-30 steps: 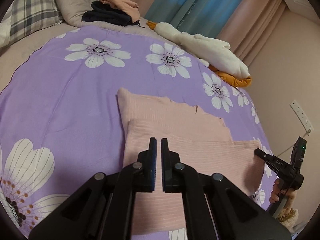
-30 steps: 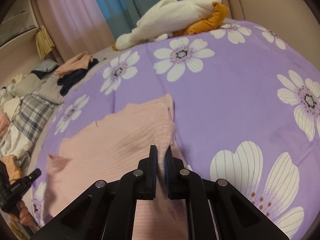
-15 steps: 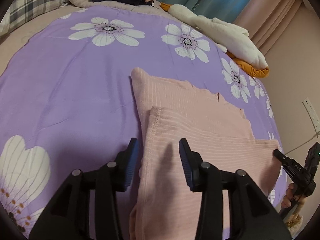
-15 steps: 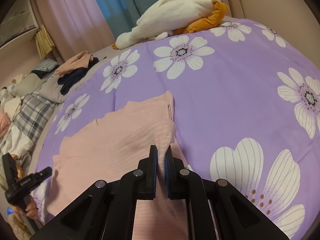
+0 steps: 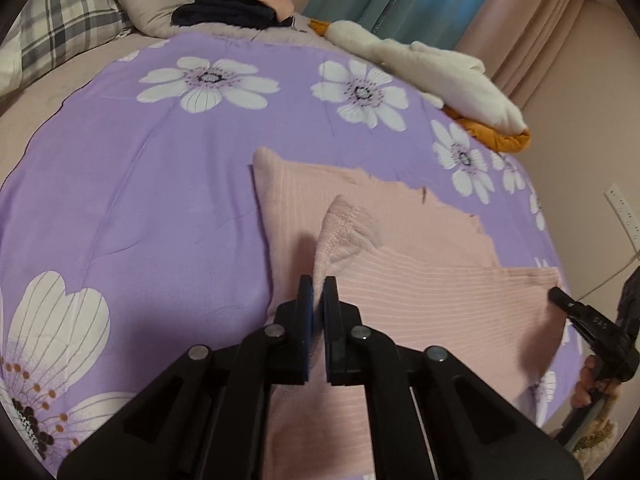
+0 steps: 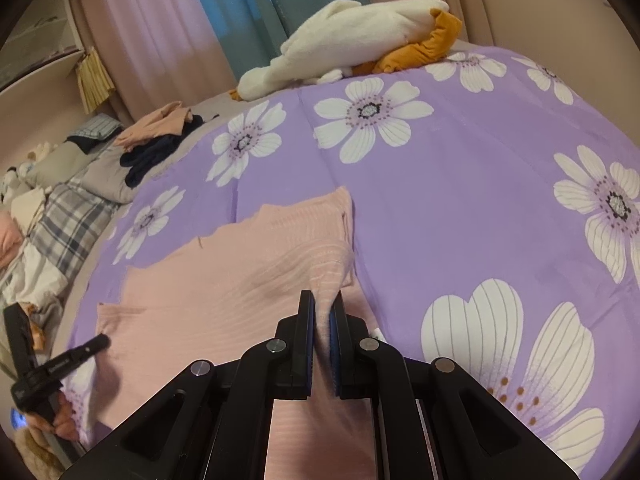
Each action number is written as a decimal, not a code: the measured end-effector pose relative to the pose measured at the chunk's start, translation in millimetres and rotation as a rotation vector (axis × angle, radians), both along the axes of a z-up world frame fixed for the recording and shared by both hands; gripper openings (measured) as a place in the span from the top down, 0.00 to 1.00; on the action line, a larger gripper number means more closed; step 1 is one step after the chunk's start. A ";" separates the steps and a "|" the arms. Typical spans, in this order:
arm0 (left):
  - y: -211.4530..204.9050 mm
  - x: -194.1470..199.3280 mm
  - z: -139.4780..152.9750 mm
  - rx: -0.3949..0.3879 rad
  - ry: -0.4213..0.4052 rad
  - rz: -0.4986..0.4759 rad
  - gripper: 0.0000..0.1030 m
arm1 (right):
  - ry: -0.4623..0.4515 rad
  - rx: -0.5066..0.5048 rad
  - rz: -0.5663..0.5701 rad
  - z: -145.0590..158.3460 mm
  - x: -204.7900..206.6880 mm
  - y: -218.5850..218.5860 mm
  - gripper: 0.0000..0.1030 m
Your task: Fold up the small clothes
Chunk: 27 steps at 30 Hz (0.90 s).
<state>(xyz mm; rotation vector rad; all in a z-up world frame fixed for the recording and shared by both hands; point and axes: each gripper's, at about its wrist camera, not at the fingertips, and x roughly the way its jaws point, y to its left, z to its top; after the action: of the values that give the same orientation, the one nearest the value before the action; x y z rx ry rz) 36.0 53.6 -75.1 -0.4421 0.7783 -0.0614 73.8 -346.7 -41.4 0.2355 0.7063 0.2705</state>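
On purple floral bedspread (image 5: 160, 200), ribbed pink garment (image 5: 420, 280) lies partly folded.

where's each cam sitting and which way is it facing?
Left wrist: on the left gripper, angled down over the bed, jaws shut on the pink garment; right gripper and fingers show at right.
Right wrist: on the right gripper, angled down, shut on the garment's other edge; left gripper at left.
Shared: the garment, purple floral sheet, white-and-orange clothes pile, curtains.
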 end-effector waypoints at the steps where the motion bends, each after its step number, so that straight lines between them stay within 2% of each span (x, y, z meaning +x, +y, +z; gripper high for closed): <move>1: -0.7 -1.2 2.9 0.009 -0.010 -0.001 0.98 | -0.004 0.002 0.001 1.1 -0.7 0.4 0.91; 9: 5.2 6.5 27.6 -0.003 -0.066 0.009 0.98 | -0.039 -0.011 0.001 14.4 3.9 5.1 0.91; 17: 18.4 29.8 50.9 -0.008 -0.123 0.029 0.97 | -0.091 -0.035 -0.001 43.4 32.4 7.3 0.91; 23: 29.0 60.8 51.7 -0.027 -0.122 0.043 0.97 | -0.081 -0.066 0.002 49.0 68.7 17.6 0.91; 27: 36.8 86.7 43.0 -0.044 -0.103 0.057 0.97 | -0.042 -0.068 0.007 38.7 101.5 24.1 0.91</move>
<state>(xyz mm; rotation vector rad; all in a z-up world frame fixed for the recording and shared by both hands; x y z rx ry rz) 122.6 90.4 -32.2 -0.4984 0.6639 -0.0481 175.3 -322.6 -2.7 0.1618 0.6737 0.2569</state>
